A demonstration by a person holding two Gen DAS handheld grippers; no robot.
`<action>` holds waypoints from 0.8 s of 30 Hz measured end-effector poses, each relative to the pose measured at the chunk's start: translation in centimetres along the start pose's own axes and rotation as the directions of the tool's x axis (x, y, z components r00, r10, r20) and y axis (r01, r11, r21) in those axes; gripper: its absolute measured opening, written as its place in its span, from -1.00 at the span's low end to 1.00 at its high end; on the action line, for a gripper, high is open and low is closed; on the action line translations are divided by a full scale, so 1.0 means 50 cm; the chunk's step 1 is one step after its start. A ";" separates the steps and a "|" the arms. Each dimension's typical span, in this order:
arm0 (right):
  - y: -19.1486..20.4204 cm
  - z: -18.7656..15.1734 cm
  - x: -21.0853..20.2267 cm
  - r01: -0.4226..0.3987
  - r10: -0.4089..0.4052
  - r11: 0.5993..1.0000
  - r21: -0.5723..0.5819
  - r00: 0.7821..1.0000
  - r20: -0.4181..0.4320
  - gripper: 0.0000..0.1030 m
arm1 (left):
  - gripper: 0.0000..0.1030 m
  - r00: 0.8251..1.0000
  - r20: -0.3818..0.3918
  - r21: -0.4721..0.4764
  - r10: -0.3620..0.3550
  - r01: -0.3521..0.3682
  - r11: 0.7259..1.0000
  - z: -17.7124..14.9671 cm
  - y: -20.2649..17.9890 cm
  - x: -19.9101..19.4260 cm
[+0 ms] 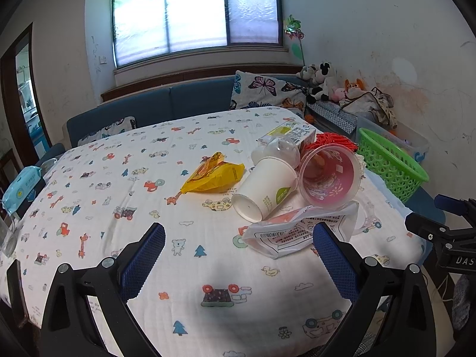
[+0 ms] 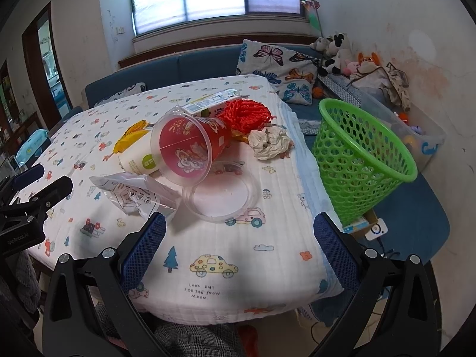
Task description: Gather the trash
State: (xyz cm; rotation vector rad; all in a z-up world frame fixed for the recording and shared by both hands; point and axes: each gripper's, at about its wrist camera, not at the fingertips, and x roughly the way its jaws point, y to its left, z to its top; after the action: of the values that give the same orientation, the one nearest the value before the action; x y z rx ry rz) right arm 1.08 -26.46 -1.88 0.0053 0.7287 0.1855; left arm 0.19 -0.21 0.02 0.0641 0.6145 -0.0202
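Observation:
Trash lies on the right half of a table with a cartoon-print cloth (image 1: 119, 184): a yellow snack bag (image 1: 212, 174), a tipped white paper cup (image 1: 264, 189), a clear cup with red print (image 1: 330, 175) (image 2: 190, 148), a clear lid (image 2: 221, 192), a printed plastic wrapper (image 1: 293, 229) (image 2: 136, 192), a crumpled tissue (image 2: 270, 142), red mesh (image 2: 245, 113) and a carton (image 1: 290, 132). A green mesh basket (image 2: 361, 160) (image 1: 389, 160) stands right of the table. My left gripper (image 1: 238, 251) is open near the wrapper. My right gripper (image 2: 239, 239) is open, short of the lid.
A blue bench with butterfly pillows (image 2: 282, 68) runs behind the table under a window. Soft toys (image 1: 321, 81) and a clear storage bin (image 2: 416, 136) crowd the right corner. A blue wipes pack (image 1: 22, 187) sits at the table's left edge. A small white device (image 2: 376, 229) lies below the basket.

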 end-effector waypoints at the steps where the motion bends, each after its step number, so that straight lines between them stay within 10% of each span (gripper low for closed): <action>1: 0.000 0.000 0.001 -0.001 0.001 1.000 0.001 1.000 0.000 0.92 | 0.87 1.000 0.000 0.000 0.000 0.000 1.000 0.000 0.000 0.000; 24: -0.001 0.001 0.010 -0.006 0.006 1.000 0.004 1.000 -0.012 0.92 | 0.87 1.000 -0.003 0.000 0.000 0.000 1.000 -0.003 -0.001 0.001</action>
State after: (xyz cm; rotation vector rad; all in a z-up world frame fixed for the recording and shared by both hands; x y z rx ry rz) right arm 1.46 -26.43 -2.19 0.0100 0.7411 0.1900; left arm 0.17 -0.26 -0.13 0.0647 0.6178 -0.0201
